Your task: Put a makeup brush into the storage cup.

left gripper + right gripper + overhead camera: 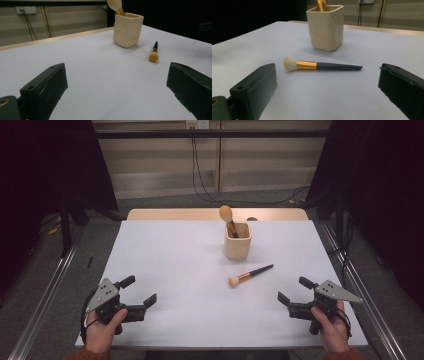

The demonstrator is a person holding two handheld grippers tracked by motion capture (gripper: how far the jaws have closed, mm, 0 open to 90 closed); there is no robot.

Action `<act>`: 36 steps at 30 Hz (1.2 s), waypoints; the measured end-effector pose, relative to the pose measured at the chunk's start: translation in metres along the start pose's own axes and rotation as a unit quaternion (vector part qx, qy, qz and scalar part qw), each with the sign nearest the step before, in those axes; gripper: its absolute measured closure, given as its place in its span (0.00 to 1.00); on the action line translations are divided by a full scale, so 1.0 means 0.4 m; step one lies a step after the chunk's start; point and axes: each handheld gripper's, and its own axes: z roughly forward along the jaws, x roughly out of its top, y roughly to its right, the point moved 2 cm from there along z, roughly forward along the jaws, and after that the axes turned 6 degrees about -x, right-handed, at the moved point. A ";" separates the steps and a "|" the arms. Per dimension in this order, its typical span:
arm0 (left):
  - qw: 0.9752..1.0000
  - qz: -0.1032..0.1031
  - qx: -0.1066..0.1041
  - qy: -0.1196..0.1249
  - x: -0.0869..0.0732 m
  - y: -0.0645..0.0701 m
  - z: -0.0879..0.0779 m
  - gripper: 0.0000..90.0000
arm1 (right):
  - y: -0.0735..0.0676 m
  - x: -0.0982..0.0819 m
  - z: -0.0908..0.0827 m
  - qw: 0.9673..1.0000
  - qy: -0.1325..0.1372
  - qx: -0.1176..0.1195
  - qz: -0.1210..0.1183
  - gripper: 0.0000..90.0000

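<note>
Near tabletop centre, just in front of cup (237, 241) w/ brush (228, 218) inside: loose brush (249, 274) lying flat. Left tongs (139, 289) & right tongs (292, 290) at near corners, both apart, empty.

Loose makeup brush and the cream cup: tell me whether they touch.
Apart. The right gripper view shows bare white table between the loose makeup brush and the cream cup; the high view shows the same gap.

On the desk (165, 265), one brush (250, 274) lies just in front of the cup (237, 241); another brush (228, 218) stands inside it.
</note>
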 end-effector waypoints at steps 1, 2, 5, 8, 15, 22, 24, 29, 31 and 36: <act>1.000 0.000 0.000 0.000 0.000 0.001 0.000 0.03 | 0.000 0.001 0.000 1.000 0.002 0.001 -0.003 0.02; 1.000 -0.001 0.001 0.001 0.001 0.002 0.000 0.03 | -0.001 0.002 0.001 1.000 0.003 0.002 -0.002 0.02; 1.000 0.002 0.001 0.002 0.002 0.003 -0.001 0.03 | 0.001 0.008 0.004 1.000 0.010 0.001 -0.003 0.02; 1.000 0.003 0.002 -0.001 0.002 0.003 -0.001 0.03 | 0.002 0.017 0.011 1.000 0.014 0.001 0.001 0.02; 1.000 0.001 0.003 0.001 0.001 0.002 -0.002 0.03 | -0.003 0.041 0.042 1.000 0.008 0.008 -0.011 0.02; 1.000 0.002 0.003 0.000 0.002 0.003 -0.003 0.03 | 0.001 0.060 0.057 1.000 0.005 0.012 -0.025 0.02; 1.000 0.002 0.002 0.001 0.002 0.003 -0.002 0.03 | 0.004 0.068 0.062 0.999 0.006 0.012 -0.029 0.02; 1.000 0.002 0.004 0.000 0.002 0.003 -0.003 0.03 | 0.019 0.098 0.078 0.999 0.007 0.017 -0.039 0.01; 1.000 0.003 0.003 0.000 0.002 0.003 -0.002 0.03 | 0.022 0.107 0.086 0.999 0.008 0.016 -0.042 0.01; 1.000 0.004 0.002 0.000 0.002 0.004 -0.002 0.03 | 0.019 0.119 0.118 0.999 0.009 0.026 -0.031 0.00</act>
